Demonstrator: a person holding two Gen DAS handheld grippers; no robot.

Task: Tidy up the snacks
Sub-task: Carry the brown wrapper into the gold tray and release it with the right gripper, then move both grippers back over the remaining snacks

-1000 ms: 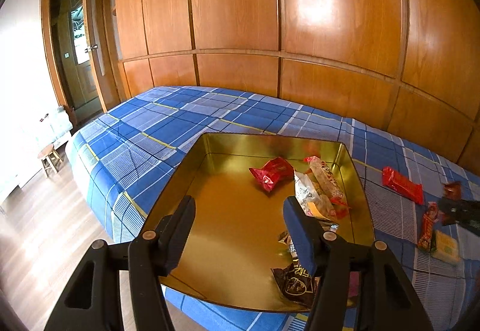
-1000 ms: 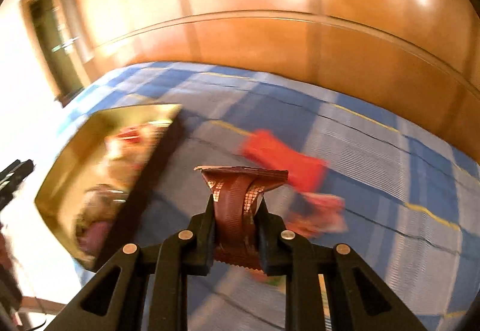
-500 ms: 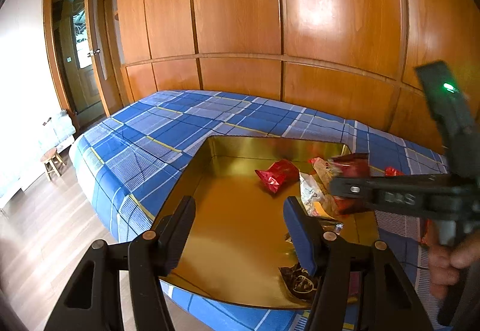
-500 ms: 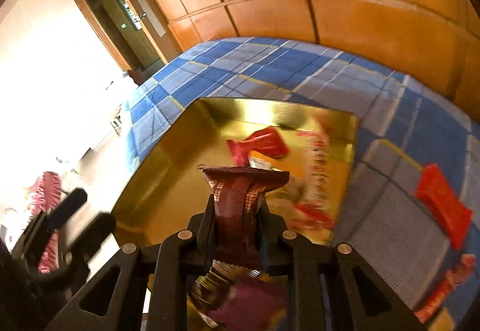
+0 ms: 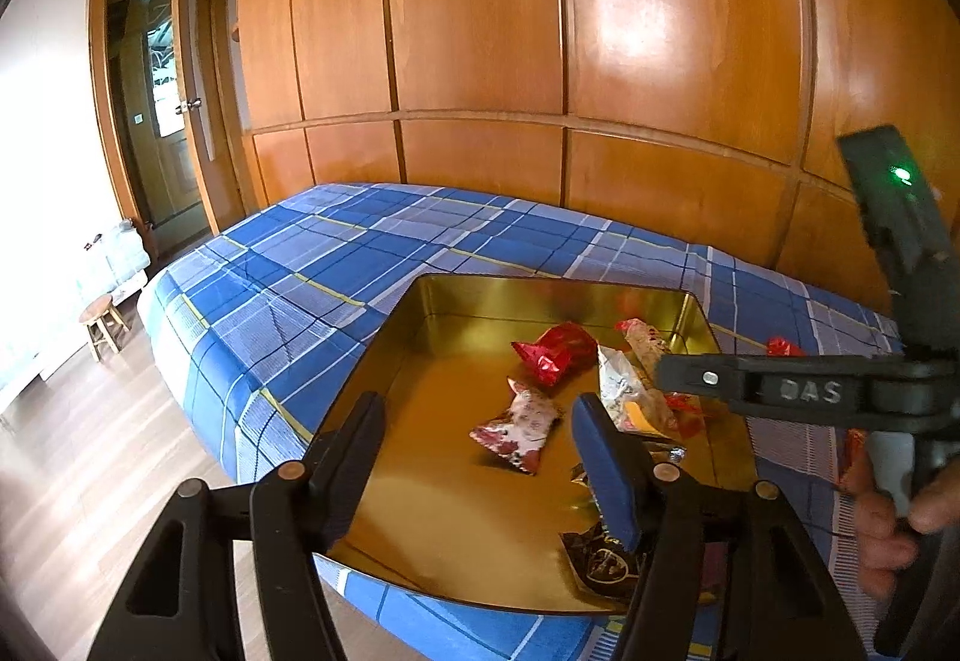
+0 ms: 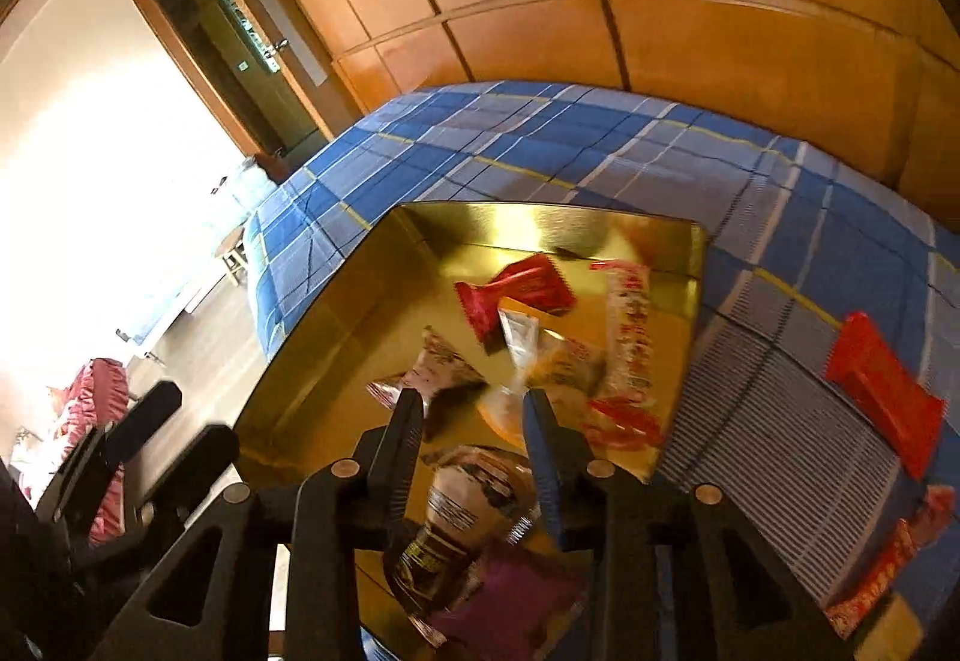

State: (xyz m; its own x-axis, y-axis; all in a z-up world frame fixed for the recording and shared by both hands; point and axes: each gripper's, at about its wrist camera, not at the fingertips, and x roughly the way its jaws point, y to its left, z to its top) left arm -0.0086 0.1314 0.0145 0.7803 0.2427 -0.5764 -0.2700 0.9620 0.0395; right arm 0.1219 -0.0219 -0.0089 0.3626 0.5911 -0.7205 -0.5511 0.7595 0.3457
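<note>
A gold tray (image 5: 420, 505) lies on the blue plaid bed and holds several snack packets. A brown-and-pink packet (image 5: 517, 426) lies in its middle; it also shows in the right wrist view (image 6: 433, 372). My left gripper (image 5: 474, 421) is open and empty over the tray's near edge. My right gripper (image 6: 474, 409) is open and empty above the tray (image 6: 336, 361); it shows from the side in the left wrist view (image 5: 663, 370). A red packet (image 6: 882, 391) lies on the bed right of the tray.
More packets (image 6: 888, 559) lie on the bed at the lower right. A wooden panelled wall (image 5: 540, 31) stands behind the bed. A doorway (image 5: 150, 121) and a small stool (image 5: 102, 325) are at the left, over wooden floor.
My right gripper has opened and let go of the brown packet, which now lies in the middle of the tray. The left gripper has barely moved.
</note>
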